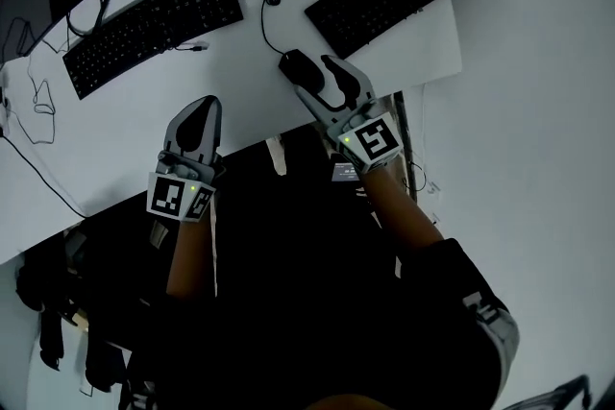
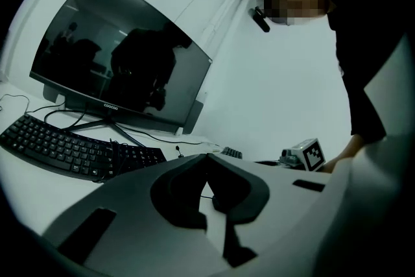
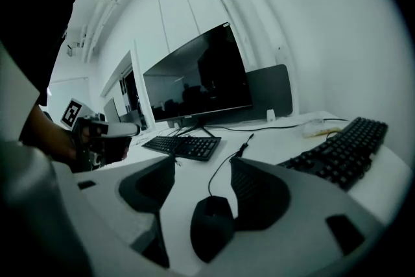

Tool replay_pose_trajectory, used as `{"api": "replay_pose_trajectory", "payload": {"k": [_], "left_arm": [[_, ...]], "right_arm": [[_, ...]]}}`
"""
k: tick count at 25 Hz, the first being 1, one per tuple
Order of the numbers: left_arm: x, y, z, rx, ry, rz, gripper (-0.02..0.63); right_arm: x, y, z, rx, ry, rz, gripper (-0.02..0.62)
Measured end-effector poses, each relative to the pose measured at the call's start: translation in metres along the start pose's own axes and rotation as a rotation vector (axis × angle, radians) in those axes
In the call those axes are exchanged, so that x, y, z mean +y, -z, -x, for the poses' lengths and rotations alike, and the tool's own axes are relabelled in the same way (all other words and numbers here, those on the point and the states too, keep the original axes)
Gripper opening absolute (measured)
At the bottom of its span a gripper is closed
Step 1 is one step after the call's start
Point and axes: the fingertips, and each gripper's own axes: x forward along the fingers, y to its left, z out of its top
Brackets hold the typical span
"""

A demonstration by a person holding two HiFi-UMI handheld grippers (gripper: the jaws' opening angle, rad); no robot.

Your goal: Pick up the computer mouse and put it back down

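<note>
One white desk (image 1: 240,82), mouse (image 1: 298,67), monitor (image 2: 123,68), pale walls (image 2: 272,94)

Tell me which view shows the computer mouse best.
Right gripper view: the mouse sits close, between the right gripper's open jaws. Head view shows it small; the left gripper view doesn't clearly show it.

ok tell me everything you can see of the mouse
The mouse is black, rounded and wired, and looks like matte plastic. It lies flat on the white desk. Its thin black cable runs from its front toward the back of the desk. It sits between the open jaws of the right gripper, close to one of them. No pad clearly presses on it, so it looks ungripped.
</note>
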Motion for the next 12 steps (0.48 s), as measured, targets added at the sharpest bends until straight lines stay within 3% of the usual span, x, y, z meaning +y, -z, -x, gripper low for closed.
{"api": "replay_pose_trajectory", "payload": {"k": [7, 12], "left_arm": [[0.035, 0.018, -0.01, 0.029, 0.049, 0.035, -0.005], [0.038, 0.03, -0.014, 0.029, 0.082, 0.075, -0.005]], "right_arm": [[-0.003, 0.04, -0.026, 0.144, 0.032, 0.053, 0.318], [-0.009, 0.075, -0.035, 0.285, 0.069, 0.083, 0.33]]}}
